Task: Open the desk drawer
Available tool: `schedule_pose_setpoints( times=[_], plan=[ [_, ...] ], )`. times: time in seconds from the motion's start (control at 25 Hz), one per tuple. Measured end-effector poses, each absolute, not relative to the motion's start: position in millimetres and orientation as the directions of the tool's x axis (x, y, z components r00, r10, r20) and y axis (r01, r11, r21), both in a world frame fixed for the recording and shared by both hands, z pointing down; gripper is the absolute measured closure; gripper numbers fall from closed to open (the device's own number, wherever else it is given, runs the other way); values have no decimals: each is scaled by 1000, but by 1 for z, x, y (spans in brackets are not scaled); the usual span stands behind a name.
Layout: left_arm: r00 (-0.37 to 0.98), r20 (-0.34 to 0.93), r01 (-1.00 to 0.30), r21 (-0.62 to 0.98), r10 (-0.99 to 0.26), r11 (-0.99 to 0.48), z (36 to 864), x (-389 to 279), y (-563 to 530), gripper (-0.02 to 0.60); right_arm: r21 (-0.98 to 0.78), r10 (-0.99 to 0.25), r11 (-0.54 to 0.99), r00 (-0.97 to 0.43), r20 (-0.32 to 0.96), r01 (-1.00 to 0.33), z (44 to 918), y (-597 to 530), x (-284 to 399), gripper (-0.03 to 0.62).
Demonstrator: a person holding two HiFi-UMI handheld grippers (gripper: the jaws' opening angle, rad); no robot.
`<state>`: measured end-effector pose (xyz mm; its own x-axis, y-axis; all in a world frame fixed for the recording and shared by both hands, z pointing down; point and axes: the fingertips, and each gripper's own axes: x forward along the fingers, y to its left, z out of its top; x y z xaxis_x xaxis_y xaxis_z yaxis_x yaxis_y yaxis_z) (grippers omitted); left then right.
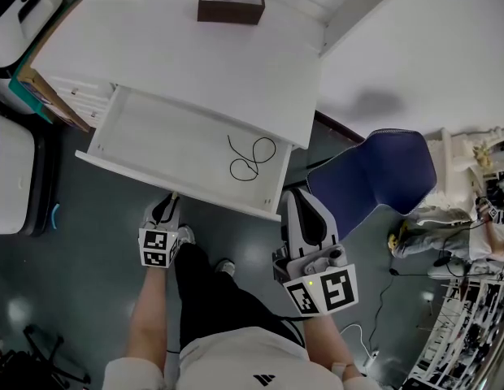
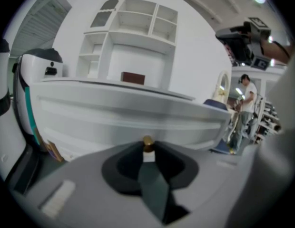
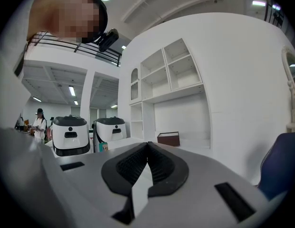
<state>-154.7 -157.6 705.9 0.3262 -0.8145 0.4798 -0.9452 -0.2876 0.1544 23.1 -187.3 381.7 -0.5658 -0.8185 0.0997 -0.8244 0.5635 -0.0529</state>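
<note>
White desk (image 1: 179,55), open drawer (image 1: 154,136), grey floor (image 1: 73,283)

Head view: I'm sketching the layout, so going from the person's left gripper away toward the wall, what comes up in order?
The left gripper, shut on the knob → the open drawer → the desk top → the brown box at the far edge.

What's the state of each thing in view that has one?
drawer: pulled open
cable: loosely looped, lying inside the drawer
brown box: upright on the desktop
left tongs: shut on the knob
right tongs: shut, empty
</note>
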Motion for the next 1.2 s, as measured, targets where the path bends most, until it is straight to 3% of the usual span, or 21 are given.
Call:
schedule_pose_setpoints(
  times=[0.24,0.36,1.2],
  plan=[
    [296,478,-955,142,-827,-260,694,-159,-153,499,-58,-811,575,-577,90,-816,379,-185,22,592],
    [279,458,-960,143,-844,-241,680,-162,-149,577,-55,-806,584,-587,84,-810,375,-183,21,592],
    [243,184,-968,114,-952,-225,497,-158,-146,577,-1,-767,640,-640,46,-768,353,-169,30,592]
  ],
)
